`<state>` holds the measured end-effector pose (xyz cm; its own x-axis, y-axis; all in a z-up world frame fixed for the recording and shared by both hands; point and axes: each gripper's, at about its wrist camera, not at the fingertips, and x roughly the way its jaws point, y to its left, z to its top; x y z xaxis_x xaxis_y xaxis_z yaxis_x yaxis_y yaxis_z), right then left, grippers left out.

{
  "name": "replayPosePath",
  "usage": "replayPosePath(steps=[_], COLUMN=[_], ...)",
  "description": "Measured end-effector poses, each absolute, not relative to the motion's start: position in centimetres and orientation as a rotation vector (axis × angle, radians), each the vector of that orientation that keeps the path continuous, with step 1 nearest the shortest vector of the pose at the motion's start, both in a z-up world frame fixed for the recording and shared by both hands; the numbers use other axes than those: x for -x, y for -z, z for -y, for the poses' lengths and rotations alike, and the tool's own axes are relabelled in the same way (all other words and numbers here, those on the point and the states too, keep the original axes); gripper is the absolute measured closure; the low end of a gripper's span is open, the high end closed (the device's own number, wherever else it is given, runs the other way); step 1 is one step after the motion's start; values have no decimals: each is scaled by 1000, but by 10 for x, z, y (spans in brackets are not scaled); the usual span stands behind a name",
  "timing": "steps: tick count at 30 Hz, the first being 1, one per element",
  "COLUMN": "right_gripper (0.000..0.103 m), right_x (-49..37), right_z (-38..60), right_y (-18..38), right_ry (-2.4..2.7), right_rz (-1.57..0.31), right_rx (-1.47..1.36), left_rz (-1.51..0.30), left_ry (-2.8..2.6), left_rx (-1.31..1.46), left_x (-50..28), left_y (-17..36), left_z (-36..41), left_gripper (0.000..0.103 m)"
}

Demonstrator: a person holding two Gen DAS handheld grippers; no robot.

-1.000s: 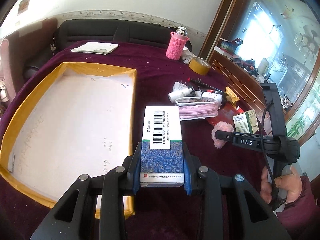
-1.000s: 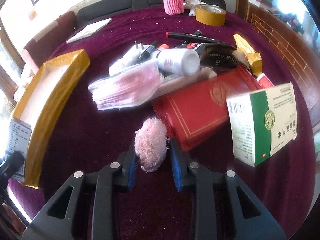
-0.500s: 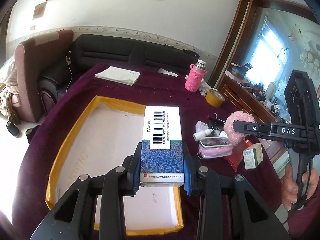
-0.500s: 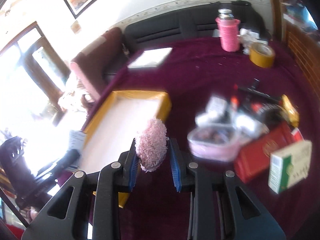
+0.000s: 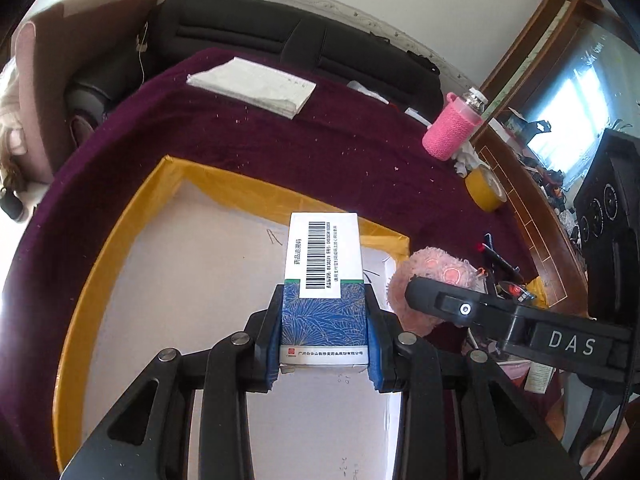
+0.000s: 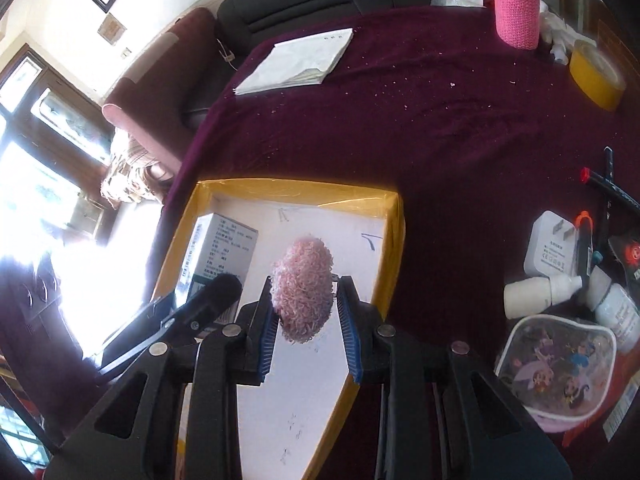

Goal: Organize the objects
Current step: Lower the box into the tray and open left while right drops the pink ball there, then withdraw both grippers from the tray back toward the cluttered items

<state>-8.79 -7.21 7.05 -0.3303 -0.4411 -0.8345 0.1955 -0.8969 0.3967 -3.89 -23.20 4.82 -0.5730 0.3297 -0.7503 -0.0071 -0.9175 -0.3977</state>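
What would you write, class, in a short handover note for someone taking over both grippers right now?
Left gripper: shut on the medicine box, held over the yellow-rimmed tray.
Right gripper: shut on the pink fluffy ball, also over the tray.
Done: both items picked up and brought to the tray.
Left: set both down inside; then the pile beside it on the cloth, including the charger plug, white bottle and cartoon pouch.
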Motion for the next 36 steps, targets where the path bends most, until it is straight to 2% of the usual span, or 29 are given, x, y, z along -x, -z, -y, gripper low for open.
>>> replayPosePath(steps=[6, 8, 10, 15, 17, 19, 23, 25, 30, 36], right_gripper=[74, 73, 73, 73, 73, 73, 64, 63, 63, 63], right_x=[110, 113, 114, 109, 103, 93, 62, 45, 6, -34], right_z=[75, 73, 73, 64, 56, 45, 25, 13, -11, -40], right_y=[-56, -56, -59, -70, -77, -84, -92, -94, -98, -114], right_ry=[2296, 2321, 2335, 2349, 2362, 2357, 2363, 2365, 2367, 2485], right_rz=[246, 226, 213, 220, 262, 306, 355, 387, 443, 361], right_rx=[-1567, -1564, -1550, -1494, -1463, -1421, -1344, -1307, -1247, -1164], left_rz=[549, 563, 582, 552, 597, 669, 771, 776, 758, 714], left_ry=[-2528, -2541, -2542, -2579, -2603, -2629, -2600, -2562, -2581, -2633], left_rx=[1359, 1352, 1359, 1350, 1312, 1267, 1334, 1389, 1322, 1169], left_x=[61, 65, 69, 59, 47, 29, 9, 4, -14, -38], left_y=[-26, -23, -21, -30, -36, -37, -19, -12, -22, -67], left_z=[222, 219, 219, 222, 228, 235, 238, 234, 224, 212], left_gripper=[74, 70, 61, 56, 54, 41, 40, 40, 40, 40])
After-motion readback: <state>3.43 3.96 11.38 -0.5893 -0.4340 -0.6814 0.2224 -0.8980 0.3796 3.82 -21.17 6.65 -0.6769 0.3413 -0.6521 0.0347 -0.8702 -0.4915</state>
